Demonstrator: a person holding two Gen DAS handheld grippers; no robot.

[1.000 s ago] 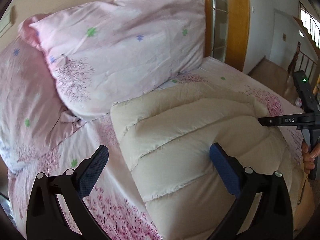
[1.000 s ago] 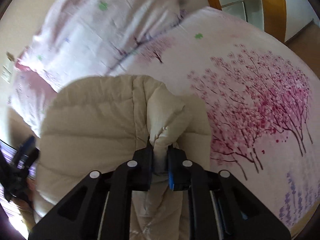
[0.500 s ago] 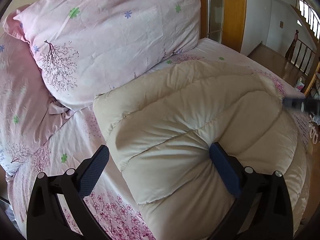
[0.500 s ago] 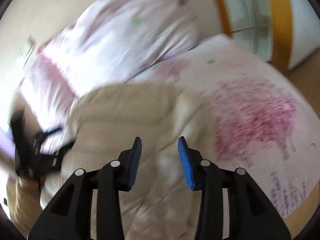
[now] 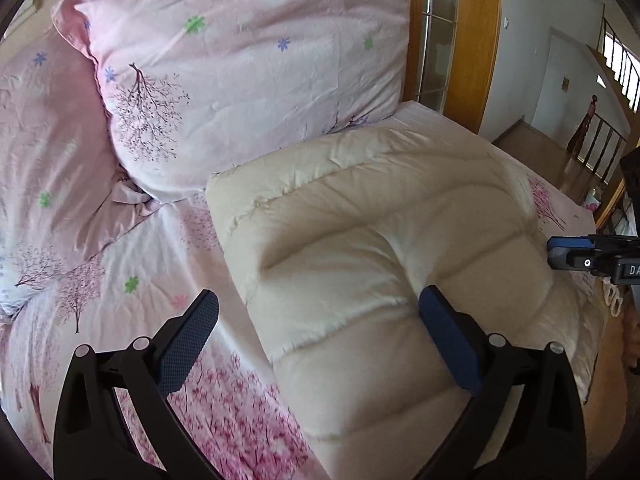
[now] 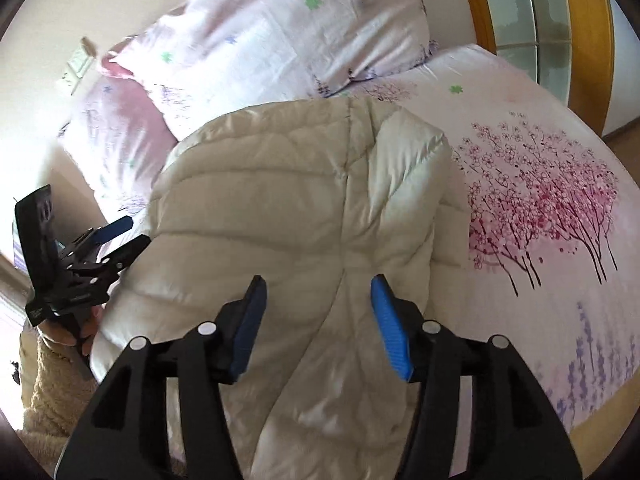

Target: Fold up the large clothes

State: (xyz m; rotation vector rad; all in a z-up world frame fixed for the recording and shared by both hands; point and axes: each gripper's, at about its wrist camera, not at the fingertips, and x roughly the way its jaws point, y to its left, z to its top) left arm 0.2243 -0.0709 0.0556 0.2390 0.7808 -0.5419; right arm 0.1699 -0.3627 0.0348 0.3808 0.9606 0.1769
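Lying already folded into a thick pad on the bed, the cream puffer jacket looks nearly done, perhaps needing a final tidy: the right gripper is opening its jaws above it, gripping nothing, while the left gripper stands wide open, one pad on the padding, holding nothing.

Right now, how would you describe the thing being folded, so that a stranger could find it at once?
Look at the bed with the cherry-blossom sheet. In front of the pink pillow lies a puffy quilted jacket. It alone is plain cream, without any print.
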